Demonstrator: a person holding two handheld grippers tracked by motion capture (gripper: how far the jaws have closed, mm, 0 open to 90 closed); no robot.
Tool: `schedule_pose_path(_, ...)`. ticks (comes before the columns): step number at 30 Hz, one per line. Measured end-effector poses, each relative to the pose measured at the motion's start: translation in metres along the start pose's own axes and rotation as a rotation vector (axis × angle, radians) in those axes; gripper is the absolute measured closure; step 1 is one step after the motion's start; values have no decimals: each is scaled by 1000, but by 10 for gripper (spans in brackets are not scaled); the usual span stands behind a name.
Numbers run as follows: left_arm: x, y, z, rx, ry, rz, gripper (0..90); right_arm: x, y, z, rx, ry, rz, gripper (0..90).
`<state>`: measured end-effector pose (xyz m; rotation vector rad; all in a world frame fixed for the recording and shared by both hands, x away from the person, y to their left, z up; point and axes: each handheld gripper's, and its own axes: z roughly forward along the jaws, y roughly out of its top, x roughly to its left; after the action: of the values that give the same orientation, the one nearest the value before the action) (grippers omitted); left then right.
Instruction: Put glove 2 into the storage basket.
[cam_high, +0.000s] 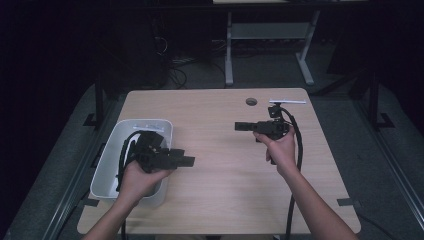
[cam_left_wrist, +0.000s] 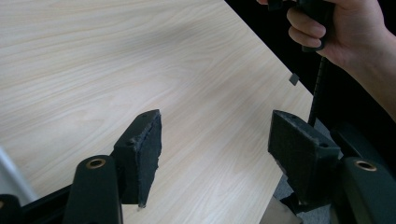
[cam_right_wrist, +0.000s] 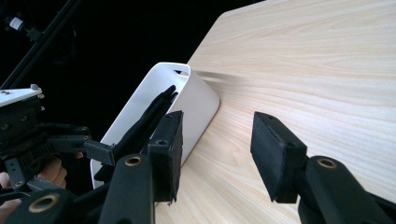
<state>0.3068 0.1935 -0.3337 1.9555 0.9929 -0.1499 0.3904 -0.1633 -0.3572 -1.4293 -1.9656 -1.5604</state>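
Claws number two, left claw (cam_high: 189, 161) and right claw (cam_high: 240, 126), beside one white bin (cam_high: 111, 150).

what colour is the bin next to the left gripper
White, or light grey in dim light. The bin shows best in the right gripper view, beside the left gripper.

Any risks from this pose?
1. The bin overhangs the table's left edge; a nudge from the left gripper beside it might tip it off.
2. The right gripper's cable trails along the forearm and may snag.
3. Both grippers are open, empty and face each other; they might collide.
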Motion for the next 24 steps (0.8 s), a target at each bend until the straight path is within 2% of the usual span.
schedule_pose_path(9,-8,2,13,11,-1,11,310,-10,-6,-17,-5,-21,10,520)
schedule_pose_path(24,-22,1,38,43,-36,34,290,-31,-24,-44,-22,-51,39,505)
